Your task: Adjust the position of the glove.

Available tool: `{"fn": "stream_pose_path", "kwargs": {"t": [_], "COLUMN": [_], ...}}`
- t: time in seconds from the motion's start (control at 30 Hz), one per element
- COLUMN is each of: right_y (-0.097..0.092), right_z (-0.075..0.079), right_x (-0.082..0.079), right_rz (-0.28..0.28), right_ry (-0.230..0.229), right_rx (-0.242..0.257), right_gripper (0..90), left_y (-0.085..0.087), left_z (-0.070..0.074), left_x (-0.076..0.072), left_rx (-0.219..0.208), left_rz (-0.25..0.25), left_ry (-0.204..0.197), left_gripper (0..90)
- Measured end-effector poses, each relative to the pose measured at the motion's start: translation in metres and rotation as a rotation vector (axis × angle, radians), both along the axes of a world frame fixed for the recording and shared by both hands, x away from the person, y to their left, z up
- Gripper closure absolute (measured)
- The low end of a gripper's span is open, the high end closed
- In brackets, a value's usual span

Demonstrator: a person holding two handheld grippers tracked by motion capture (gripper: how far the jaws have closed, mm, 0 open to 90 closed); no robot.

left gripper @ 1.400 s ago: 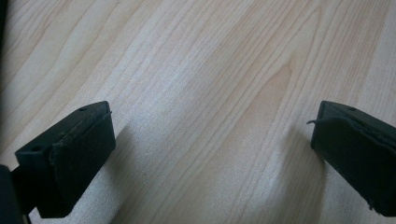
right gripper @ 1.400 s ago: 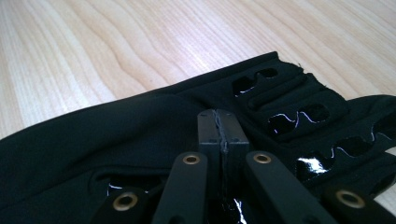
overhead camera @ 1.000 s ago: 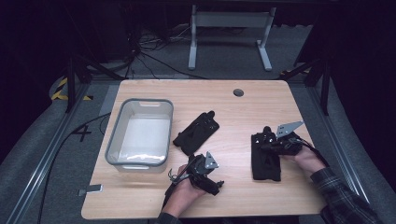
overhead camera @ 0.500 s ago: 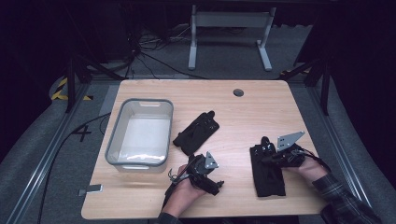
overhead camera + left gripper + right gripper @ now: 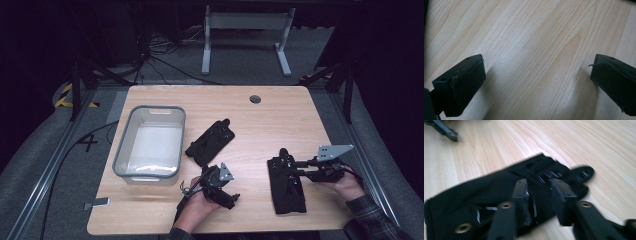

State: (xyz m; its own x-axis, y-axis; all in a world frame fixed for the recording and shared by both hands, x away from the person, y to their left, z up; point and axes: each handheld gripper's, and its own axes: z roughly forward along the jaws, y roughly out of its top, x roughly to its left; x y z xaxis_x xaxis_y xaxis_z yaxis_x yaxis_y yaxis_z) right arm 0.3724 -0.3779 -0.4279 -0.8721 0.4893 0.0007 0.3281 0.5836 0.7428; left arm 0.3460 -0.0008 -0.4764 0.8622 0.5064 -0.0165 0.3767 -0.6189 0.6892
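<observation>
Black pouch (image 5: pixel 286 186) lay flat right of the bin (image 5: pixel 150 142), right gripper (image 5: pixel 289 167) just parted, gripping nothing, seemingly releasing; left gripper (image 5: pixel 231 196) rested wide, empty.

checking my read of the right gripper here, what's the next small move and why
Probably draw the right gripper back off the near black pouch. Its jaws have just been opening, a gap shows between them in the right gripper view, and the pouch lies flat on the table, so it looks released. The left gripper rests open.
</observation>
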Motion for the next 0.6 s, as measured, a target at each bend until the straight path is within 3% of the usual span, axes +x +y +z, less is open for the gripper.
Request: {"fn": "stream_pose_path", "kwargs": {"t": [0.5,0.6], "right_y": [-0.046,-0.050], "right_z": [-0.024,-0.026], "right_x": [-0.024,-0.024], "right_rz": [-0.235,-0.266], "right_ry": [-0.013,-0.010], "right_rx": [-0.074,-0.064], "right_gripper": [23.3,16.9], "left_y": [0.000,-0.001], "left_z": [0.000,0.001], "left_x": [0.000,0.000], "left_rx": [0.000,0.008], "left_rz": [0.003,0.016], "left_ry": [0.000,0.006], "left_gripper": [0.1,0.7]}}
